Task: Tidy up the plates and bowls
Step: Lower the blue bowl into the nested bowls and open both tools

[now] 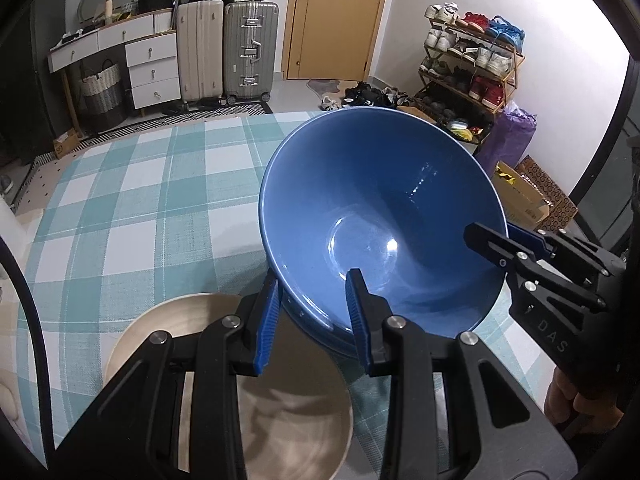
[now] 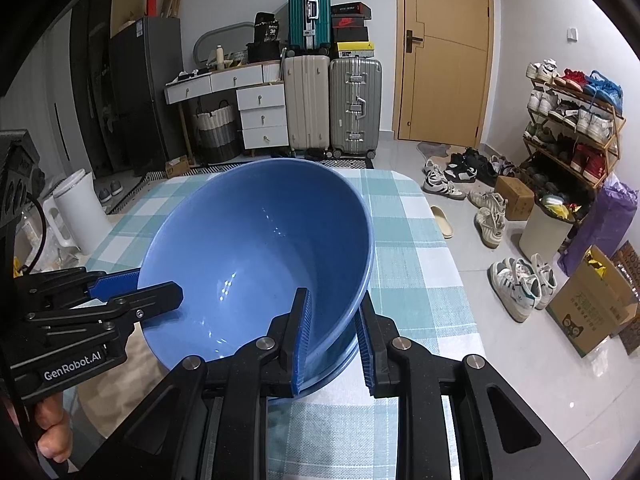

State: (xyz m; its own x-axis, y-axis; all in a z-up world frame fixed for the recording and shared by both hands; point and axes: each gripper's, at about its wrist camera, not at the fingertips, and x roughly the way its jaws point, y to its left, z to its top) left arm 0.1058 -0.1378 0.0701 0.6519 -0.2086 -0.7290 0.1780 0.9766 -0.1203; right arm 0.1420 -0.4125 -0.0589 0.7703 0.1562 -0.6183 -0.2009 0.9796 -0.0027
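While gripper-held, blue bowl near tablecloth edge.

Checked tablecloth lies open beyond the blue bowl; wooden plate (just beside) blocks underneath

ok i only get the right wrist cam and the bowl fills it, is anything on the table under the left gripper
observer: yes, a pale round plate lies on the checked cloth just below the left gripper.
operator: anything on the plate
observer: the part that shows is bare. The gripper covers the rest.
operator: and where's the bowl relative to it
observer: the blue bowl is tilted, with its low side over the plate's far edge. I cannot tell whether they touch.
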